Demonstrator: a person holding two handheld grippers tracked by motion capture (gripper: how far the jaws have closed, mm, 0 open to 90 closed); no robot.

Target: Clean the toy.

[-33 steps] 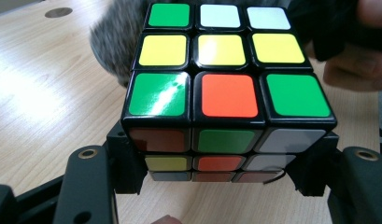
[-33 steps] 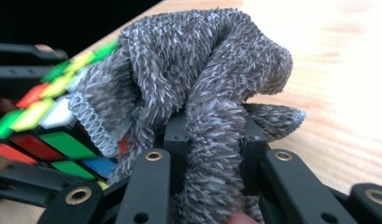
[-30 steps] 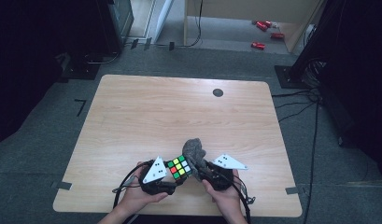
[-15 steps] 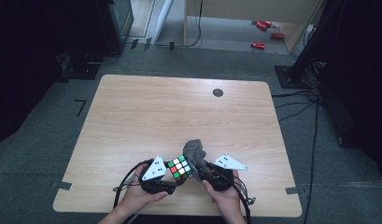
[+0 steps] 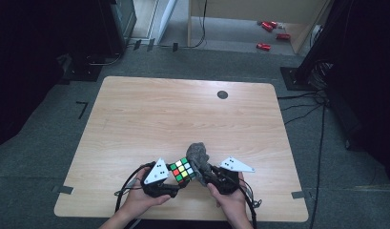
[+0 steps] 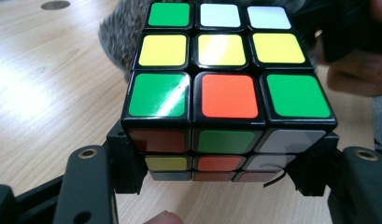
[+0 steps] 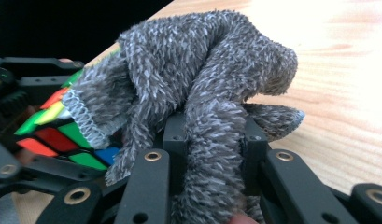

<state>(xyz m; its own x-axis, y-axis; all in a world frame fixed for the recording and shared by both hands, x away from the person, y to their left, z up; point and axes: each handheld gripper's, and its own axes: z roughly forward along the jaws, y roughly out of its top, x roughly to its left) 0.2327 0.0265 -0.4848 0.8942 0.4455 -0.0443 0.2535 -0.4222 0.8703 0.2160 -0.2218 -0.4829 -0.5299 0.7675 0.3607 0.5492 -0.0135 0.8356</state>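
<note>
High view: above the counter's [image 5: 135,124] near edge, looking forward and down (far off).
Left gripper view: close on the cube [image 6: 226,88].
Right gripper view: close on the cloth [image 7: 202,93].
Shared: cube, cloth.

Cube [image 6: 228,88]: underside hidden; far side covered by the grey cloth [image 7: 202,93]. Cloth's lower end cut off by the bottom edge in the right gripper view. Red items [image 5: 271,33] on the floor too small to identify.

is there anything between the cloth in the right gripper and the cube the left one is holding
Nothing visible: the grey cloth, clamped in the right gripper, already drapes against the cube held by the left gripper.
</note>
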